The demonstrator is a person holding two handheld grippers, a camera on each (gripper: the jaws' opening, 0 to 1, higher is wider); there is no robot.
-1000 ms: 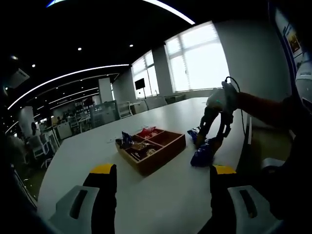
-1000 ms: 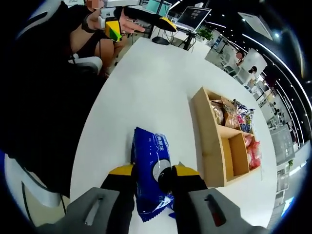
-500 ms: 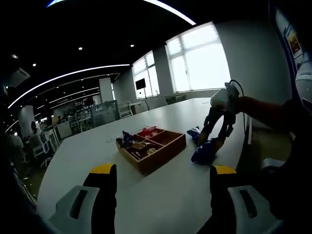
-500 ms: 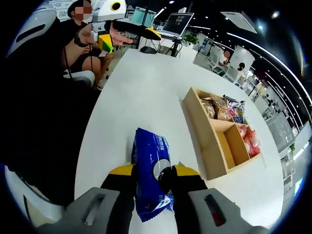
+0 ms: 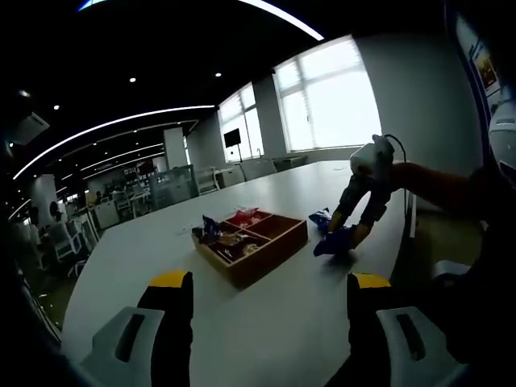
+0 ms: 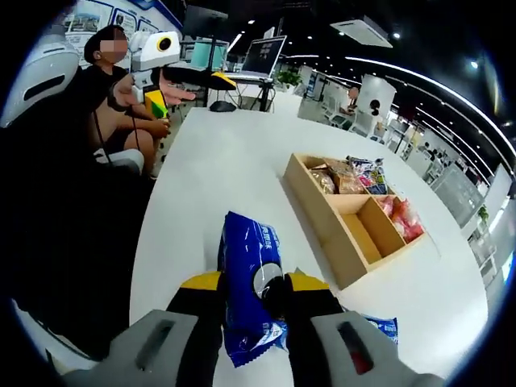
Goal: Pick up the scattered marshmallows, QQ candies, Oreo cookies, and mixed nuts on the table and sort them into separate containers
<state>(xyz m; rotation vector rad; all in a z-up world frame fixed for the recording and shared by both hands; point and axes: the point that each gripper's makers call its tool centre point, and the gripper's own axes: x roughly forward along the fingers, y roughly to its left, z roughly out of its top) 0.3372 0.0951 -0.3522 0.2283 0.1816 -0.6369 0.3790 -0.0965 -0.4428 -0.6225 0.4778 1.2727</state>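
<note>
Already most of the sorting looks done: the wooden divided tray (image 6: 355,222) sits out on the white surface (image 6: 234,169) with packets in several compartments. In the right gripper view the far compartments hold brownish and blue-and-white packets (image 6: 347,177), and the compartment toward the tray's right end holds red-pink packets (image 6: 401,219). The long near compartment, the one closest to the gripper, appears bare, and I judge it is meant for the cookies.

The right gripper (image 6: 251,284) is clamped on a blue Oreo cookie packet (image 6: 250,282), its yellow-tipped jaws pressing the packet's two long sides. The packet stands out forward from the jaws, pointing toward the tray, lifted off the surface and near the tray's near long wall but not yet over it. In the left gripper view the same right gripper (image 5: 353,218) hangs just beside the tray's (image 5: 250,242) right end, with the blue packet (image 5: 332,242) at its tips.

A second small blue packet (image 6: 379,326) lies on the surface to the right of the held one, between the gripper and the surface's near edge, well clear of the tray; that one is left to pick up. What it contains I cannot read.

The left gripper (image 5: 262,294) has its jaws wide apart with nothing between them, held back from the tray above the bare surface.

Remaining, as I judge it: carry the cookie packet over the bare compartment, let go, then fetch the last packet.
</note>
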